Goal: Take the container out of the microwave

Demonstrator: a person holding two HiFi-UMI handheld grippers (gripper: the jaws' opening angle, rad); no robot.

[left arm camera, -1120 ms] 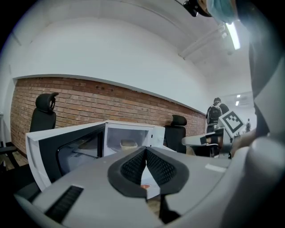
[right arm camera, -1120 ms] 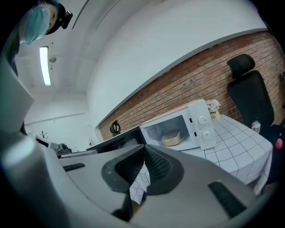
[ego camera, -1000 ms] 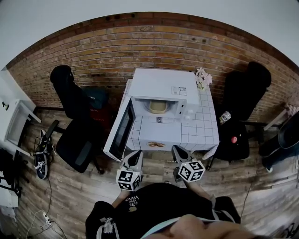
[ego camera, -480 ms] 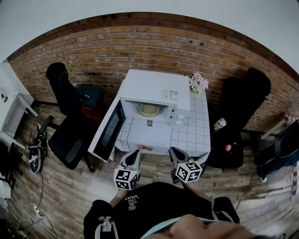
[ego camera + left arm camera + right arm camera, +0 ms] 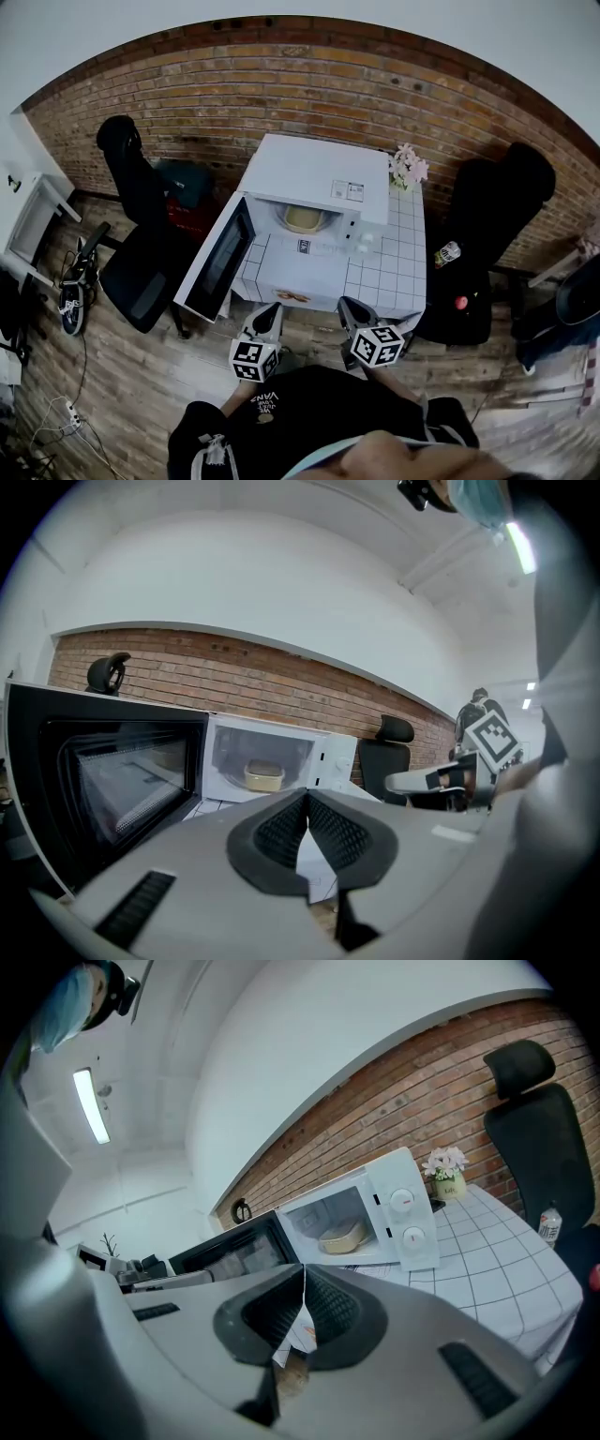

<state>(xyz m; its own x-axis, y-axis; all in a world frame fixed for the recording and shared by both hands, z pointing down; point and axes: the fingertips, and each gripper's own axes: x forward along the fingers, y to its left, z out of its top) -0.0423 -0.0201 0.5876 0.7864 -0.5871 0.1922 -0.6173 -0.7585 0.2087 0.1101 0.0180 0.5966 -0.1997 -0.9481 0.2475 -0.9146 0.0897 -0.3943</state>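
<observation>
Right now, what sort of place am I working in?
Probably an office or studio room, not a kitchen: brick wall, black office chairs, and a microwave on a small table.

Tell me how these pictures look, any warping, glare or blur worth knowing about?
Head view: strong fisheye, the brick wall bows into an arch. Left gripper view: dark corners, the microwave is fairly sharp, the left gripper up close looks soft. Right gripper view: tilted, a ceiling light glares.

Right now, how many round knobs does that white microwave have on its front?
2. Both sit on the control panel of the white box-shaped microwave, right of its open cavity: the upper round white knob and the lower round white knob directly beneath it. None appears hidden.
</observation>
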